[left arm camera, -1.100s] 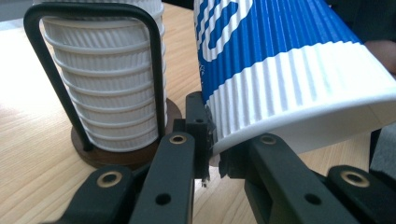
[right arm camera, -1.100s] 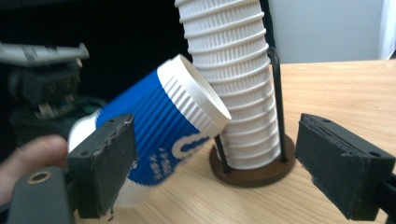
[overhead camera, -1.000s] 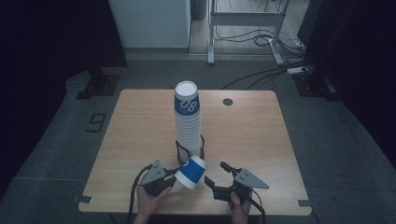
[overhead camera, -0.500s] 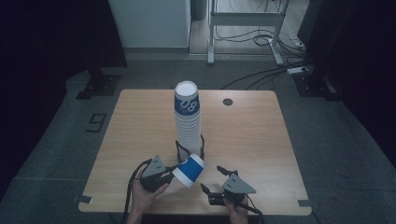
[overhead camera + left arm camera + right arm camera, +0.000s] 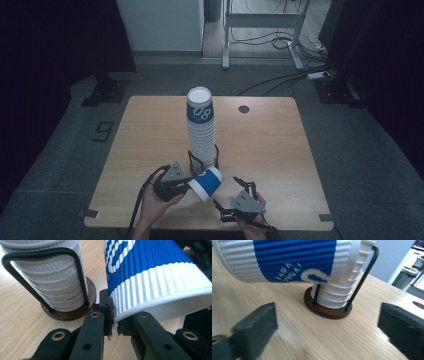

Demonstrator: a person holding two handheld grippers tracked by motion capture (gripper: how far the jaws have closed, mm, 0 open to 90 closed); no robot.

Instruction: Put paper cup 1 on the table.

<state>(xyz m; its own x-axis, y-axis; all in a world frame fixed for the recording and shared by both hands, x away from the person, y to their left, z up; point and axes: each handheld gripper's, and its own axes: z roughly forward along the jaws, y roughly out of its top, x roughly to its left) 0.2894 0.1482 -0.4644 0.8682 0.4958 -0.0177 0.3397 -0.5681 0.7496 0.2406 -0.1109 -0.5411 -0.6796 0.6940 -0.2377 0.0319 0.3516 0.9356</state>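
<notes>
A blue-and-white ribbed paper cup point(image 5: 206, 183) lies on its side in the air just above the table, held by its rim. My left gripper point(image 5: 189, 184) is shut on that rim wall; in the left gripper view the pads point(image 5: 110, 312) pinch the cup point(image 5: 150, 277) at its white lip. A tall stack of the same cups point(image 5: 200, 125) stands in a black wire holder point(image 5: 80, 277) on a round brown base point(image 5: 327, 307). My right gripper point(image 5: 227, 192) sits right of the cup near the table's front edge. Its jaws have just been opening and stand wide apart, nothing between them, the cup point(image 5: 287, 260) above and ahead.
The wooden table point(image 5: 280, 150) has a small round hole point(image 5: 243, 109) at its back right. Beyond the table are a dark floor, cables and a metal frame point(image 5: 260, 30). A person's hands come in from the near edge.
The right gripper's jaws have spread wide and drawn back from the cup toward the near edge. The left gripper has lifted the cup slightly, still gripping its rim.
</notes>
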